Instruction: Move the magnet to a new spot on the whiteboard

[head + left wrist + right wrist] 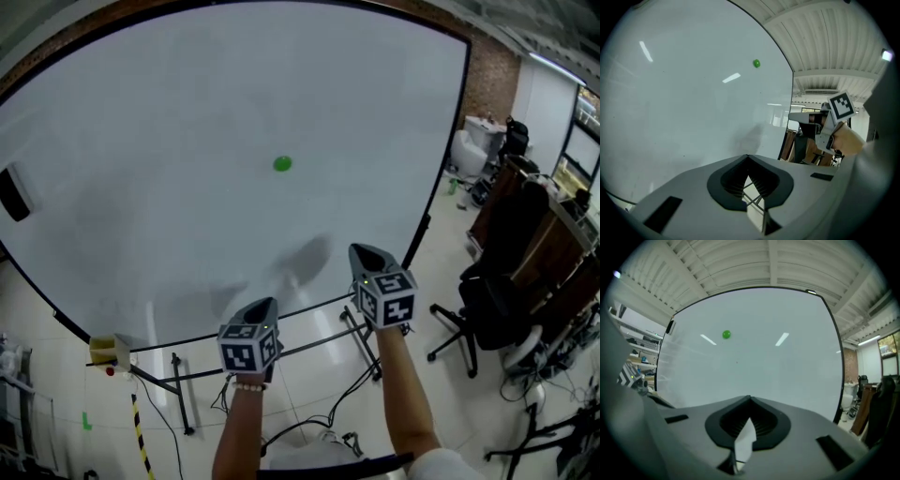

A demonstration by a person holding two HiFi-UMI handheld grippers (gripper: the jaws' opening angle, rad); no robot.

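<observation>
A small round green magnet (pixel 282 163) sticks near the middle of the big whiteboard (pixel 187 112); it also shows as the magnet (pixel 756 63) and the magnet (pixel 726 334). Both grippers hang below the board's lower edge, well short of the magnet. My left gripper (pixel 269 302) is shut, its jaws meeting at a point with nothing between them, seen up close as the left gripper (pixel 747 156). My right gripper (pixel 358 249) is a little higher and to the right, also shut and empty, its jaws meeting in the right gripper (pixel 750 398) close-up. Its marker cube (pixel 842 106) shows beside the left gripper.
A black eraser (pixel 13 192) clings to the board's left edge. A yellow box (pixel 110 352) sits at the lower left corner. The board's stand legs (pixel 361 342) and cables lie on the floor below. Black office chairs (pixel 487 305) and desks stand to the right.
</observation>
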